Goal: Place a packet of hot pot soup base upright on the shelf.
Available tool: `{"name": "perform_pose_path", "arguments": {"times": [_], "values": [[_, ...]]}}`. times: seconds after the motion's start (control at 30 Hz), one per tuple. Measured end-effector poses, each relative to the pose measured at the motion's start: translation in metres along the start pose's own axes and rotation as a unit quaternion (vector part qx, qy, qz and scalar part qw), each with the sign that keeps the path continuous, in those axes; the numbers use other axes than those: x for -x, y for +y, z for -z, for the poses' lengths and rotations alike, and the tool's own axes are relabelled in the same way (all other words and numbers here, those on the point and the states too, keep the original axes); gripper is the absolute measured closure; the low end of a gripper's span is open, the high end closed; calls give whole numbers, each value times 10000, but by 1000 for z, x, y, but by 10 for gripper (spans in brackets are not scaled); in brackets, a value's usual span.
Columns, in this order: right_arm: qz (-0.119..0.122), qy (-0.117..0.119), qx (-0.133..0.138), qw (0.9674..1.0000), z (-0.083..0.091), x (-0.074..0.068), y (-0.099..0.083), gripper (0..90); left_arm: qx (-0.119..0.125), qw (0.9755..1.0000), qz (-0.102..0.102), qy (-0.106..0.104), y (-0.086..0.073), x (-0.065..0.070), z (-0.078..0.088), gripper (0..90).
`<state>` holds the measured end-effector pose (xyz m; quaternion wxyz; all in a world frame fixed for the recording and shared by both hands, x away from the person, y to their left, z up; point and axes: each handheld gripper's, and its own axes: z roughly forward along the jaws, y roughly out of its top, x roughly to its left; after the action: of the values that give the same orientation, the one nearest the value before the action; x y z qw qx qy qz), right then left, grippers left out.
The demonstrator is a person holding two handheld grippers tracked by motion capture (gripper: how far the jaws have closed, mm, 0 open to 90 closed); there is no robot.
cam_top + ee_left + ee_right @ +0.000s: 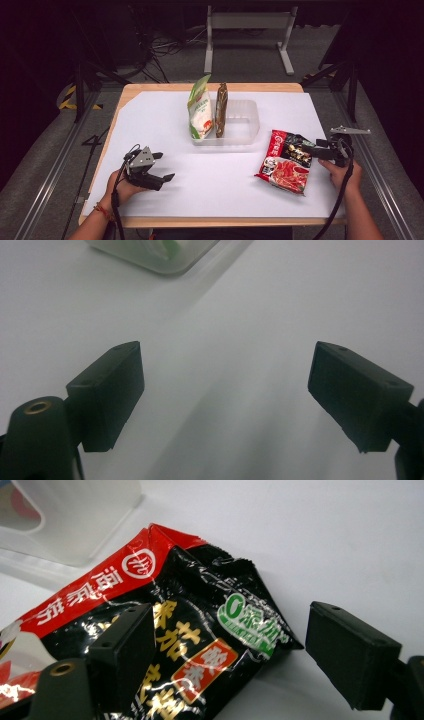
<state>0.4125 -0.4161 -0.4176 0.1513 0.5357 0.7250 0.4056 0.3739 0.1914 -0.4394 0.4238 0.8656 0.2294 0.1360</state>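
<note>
High view, table: a pale wooden table (125, 95) covered by a white sheet.
High view, right gripper: the right gripper (309, 148) sits at the right of the table, jaws wide apart and pointing left across the table, at the upper right corner of the red-and-black glossy foil snack packet (285, 161).
High view, packet: it lies flat on the sheet, to the right of and nearer the person than the clear plastic rectangular bin (243, 122); its long axis runs from its upper end beside the bin down toward the person, leaning slightly to the right.
High view, left gripper: the left gripper (166, 166) is held low at the left of the table, jaws spread, nothing between them, well apart from the packet.
High view, bin contents: a white-and-green pouch (200, 109) and a slim brown packet (221, 109) stand upright at the bin's left end.
Left gripper view, jaws: both black jaws stand wide apart over bare white sheet, holding and touching nothing; a corner of the clear bin (160, 257) lies ahead at the top.
Right gripper view, jaws: wide apart; the left jaw overlaps the packet (165, 615), the right jaw is over bare sheet just off the packet's corner; the pads do not press on it.
Right gripper view, packet: its crimped black edge points toward the right jaw; the red band runs up to the clear bin (80, 525).
</note>
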Motion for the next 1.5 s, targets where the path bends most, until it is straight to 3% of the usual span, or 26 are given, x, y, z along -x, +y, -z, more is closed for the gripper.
{"name": "perform_pose_path", "arguments": {"times": [0.17,0.23,0.43,0.57,0.63,0.77,1.0,1.13,1.3,1.33,1.4,1.43,1.5], "values": [[-161,184,-265,9993,-15,6,0,225,14,10000,6,-29,0,0,-1,158],[-103,207,-349,9991,-17,4,0,253,8,10000,-18,-43,0,0,-1,160],[-220,392,-169,9988,-12,7,-3,490,-35,9999,-68,-69,1,2,-3,166],[-314,223,-60,9992,-4,12,-6,672,-58,9999,-62,-75,1,1,-3,170],[-437,320,27,9985,-2,15,-8,727,-62,9999,-57,-79,1,1,-4,171],[-338,253,46,9991,-1,13,-9,794,-83,9998,-113,-114,1,2,-4,186],[-26,149,-58,9999,8,5,-9,812,-114,9998,-129,-94,1,2,-4,187],[54,552,-146,9984,3,0,-12,816,-104,9998,-158,-109,2,3,-4,186],[303,643,-251,9972,-1,-16,-10,807,-132,9997,-158,-124,2,4,-5,188],[292,633,-241,9973,-2,-17,-10,773,-129,9997,-164,-113,2,3,-5,187],[120,735,-339,9966,-8,-16,-9,542,-110,9998,-137,-119,1,3,-4,184],[66,808,-362,9961,-10,-16,-8,511,-109,9998,-127,-115,1,3,-5,185],[39,715,-339,9969,-15,-16,-6,461,-132,9997,-140,-116,1,3,-5,183]]}}
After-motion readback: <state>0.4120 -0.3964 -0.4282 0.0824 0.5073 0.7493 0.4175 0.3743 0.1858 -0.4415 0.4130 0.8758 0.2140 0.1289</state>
